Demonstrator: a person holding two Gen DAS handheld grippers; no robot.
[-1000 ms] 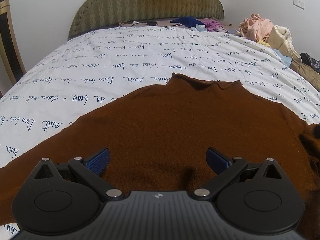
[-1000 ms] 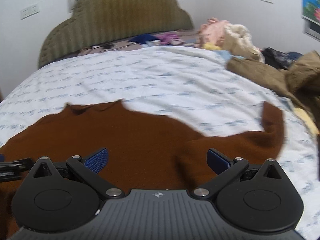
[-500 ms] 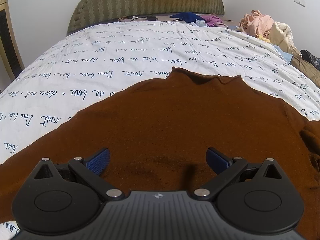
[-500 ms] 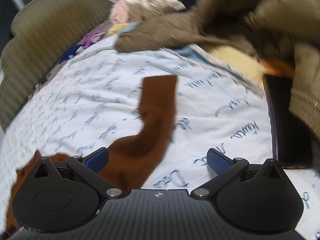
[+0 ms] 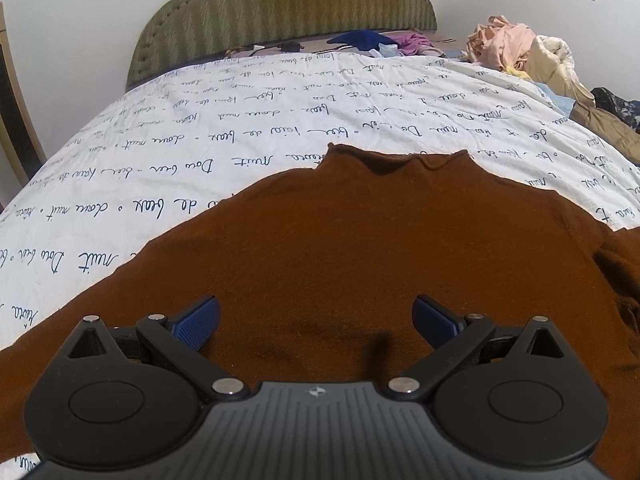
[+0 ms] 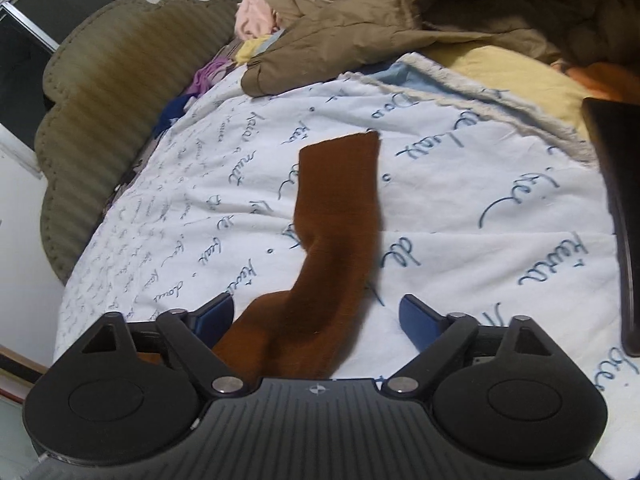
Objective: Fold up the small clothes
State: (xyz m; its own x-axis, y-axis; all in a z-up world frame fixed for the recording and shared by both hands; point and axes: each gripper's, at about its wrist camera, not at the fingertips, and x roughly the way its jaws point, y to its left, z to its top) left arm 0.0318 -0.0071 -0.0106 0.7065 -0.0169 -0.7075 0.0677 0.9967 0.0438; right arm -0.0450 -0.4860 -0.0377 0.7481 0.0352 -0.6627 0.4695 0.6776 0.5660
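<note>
Left claw (image 5: 316, 320): fingers spread wide apart, gripping nothing, hovering low over the sweater's body.
Brown sweater (image 5: 360, 248): spread flat on the bed (image 5: 240, 120), collar (image 5: 396, 160) pointing toward the headboard (image 5: 280, 12).
Right sleeve (image 6: 336, 216): runs out from the sweater's body, bent partway, cuff (image 6: 340, 144) lying flat on the sheet.
Right claw (image 6: 316, 318): fingers apart, empty, poised above the sleeve's near stretch.
Handling: looks a soft, light, limp knit; it should drape and sag, not slip.
Where to grip: probably the cuff end, pinching both layers, to lay the sleeve across the sweater's body.
</note>
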